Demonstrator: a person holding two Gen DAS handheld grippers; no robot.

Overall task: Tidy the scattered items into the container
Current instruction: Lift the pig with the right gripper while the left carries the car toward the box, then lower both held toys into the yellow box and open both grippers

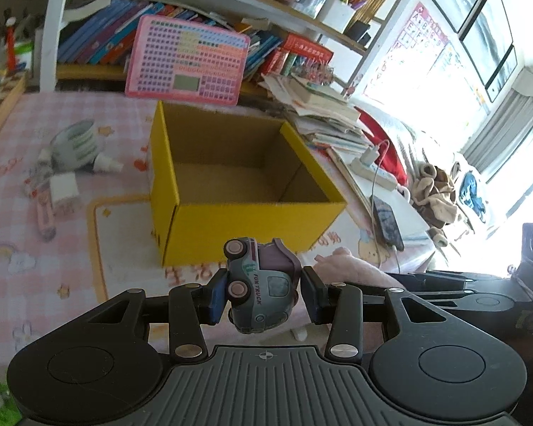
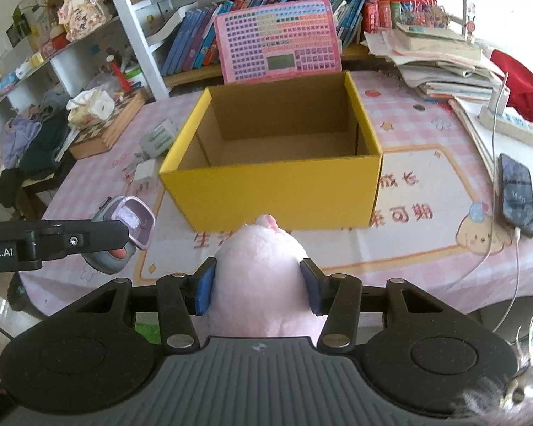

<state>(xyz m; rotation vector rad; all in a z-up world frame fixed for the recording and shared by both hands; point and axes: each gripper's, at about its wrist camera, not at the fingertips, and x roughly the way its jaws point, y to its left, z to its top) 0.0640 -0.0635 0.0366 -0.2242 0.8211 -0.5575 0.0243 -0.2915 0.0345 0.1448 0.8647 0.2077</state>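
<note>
Pink-checked bench (image 2: 426, 120), yellow box (image 2: 273, 191) empty. My left claw (image 1: 263, 293) grips toy truck (image 1: 263, 284); right claw (image 2: 257, 285) clamps pink plush (image 2: 263, 277). Advise clearing near rim before release.

Box (image 2: 273, 191) on table (image 2: 426, 248), behind toys.

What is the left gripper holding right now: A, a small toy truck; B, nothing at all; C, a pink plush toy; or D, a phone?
A: the left gripper has its fingers closed on the toy truck, held sideways just short of the yellow box; the plush toy is in the right gripper.
</note>
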